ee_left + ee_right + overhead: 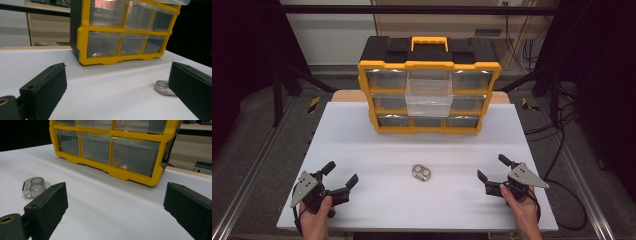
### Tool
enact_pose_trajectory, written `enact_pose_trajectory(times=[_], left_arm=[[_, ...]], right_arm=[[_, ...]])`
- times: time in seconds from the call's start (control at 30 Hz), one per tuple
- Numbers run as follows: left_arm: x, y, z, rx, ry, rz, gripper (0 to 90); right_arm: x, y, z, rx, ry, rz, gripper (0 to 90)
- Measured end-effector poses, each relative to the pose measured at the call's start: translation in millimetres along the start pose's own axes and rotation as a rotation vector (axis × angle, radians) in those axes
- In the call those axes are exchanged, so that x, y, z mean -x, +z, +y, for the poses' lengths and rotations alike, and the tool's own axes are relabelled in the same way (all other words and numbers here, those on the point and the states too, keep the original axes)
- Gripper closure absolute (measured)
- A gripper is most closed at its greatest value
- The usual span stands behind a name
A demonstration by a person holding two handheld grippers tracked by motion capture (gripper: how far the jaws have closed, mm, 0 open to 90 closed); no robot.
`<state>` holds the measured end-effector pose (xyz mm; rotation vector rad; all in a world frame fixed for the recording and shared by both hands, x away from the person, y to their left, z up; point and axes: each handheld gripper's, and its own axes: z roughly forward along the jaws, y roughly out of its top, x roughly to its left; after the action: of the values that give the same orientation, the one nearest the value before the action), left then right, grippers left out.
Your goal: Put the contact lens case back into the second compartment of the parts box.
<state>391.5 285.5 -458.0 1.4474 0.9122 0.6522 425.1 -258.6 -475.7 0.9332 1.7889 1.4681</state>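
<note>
A yellow and black drawer organizer (428,85) stands at the back of the white table (362,150), its clear top-middle drawer (429,97) pulled out. A small clear case holding two grey discs (421,172) lies flat on the table between my two grippers. My left gripper (340,176) rests open near the front left, a hand around it. My right gripper (494,168) is open at the front right. The small case (163,87) sits beside the right jaw in the left gripper view and left of the jaws in the right gripper view (34,187). Both grippers hold nothing.
The organizer (120,32) has rows of shut clear drawers (135,155). Black frame posts and cables (557,125) stand on the floor around the table. A wooden board (347,96) lies behind the white surface.
</note>
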Motion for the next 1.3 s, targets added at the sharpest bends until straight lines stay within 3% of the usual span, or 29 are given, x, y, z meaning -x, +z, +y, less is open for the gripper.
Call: enact_pose_trajectory(times=[0.23, 0.33, 0.53, 0.77, 0.97, 1.17, 1.3], left_arm=[[14.0, 11.1, 3.2, -0.048, 0.037, -0.032, 1.8], [23.8, 19.1, 7.9, -0.098, 0.082, -0.046, 1.9], [44.4, 43.1, 11.4, -0.198, 0.122, -0.075, 2.3], [59.2, 69.1, 17.9, -0.265, 0.088, -0.087, 2.6], [71.8, 84.8, 24.1, -0.338, 0.105, -0.098, 2.7], [88.3, 99.2, 26.5, -0.414, 0.147, -0.117, 3.0], [97.2, 108.8, 25.1, -0.458, 0.142, -0.141, 3.6]], right_arm=[[-2.2, 1.9, -1.0, -0.002, -0.011, -0.012, 5.1], [-2.2, 2.3, -1.1, -0.003, -0.012, -0.016, 4.9], [-1.8, 2.1, -1.0, -0.006, -0.004, -0.024, 4.3], [0.9, 2.1, -1.4, -0.015, 0.011, -0.030, 4.3], [0.9, 2.0, -1.2, -0.015, 0.011, -0.035, 4.2], [-0.8, 2.5, -0.8, -0.021, 0.010, -0.035, 4.0], [-2.2, 3.7, -1.0, -0.028, -0.001, -0.032, 3.6]])
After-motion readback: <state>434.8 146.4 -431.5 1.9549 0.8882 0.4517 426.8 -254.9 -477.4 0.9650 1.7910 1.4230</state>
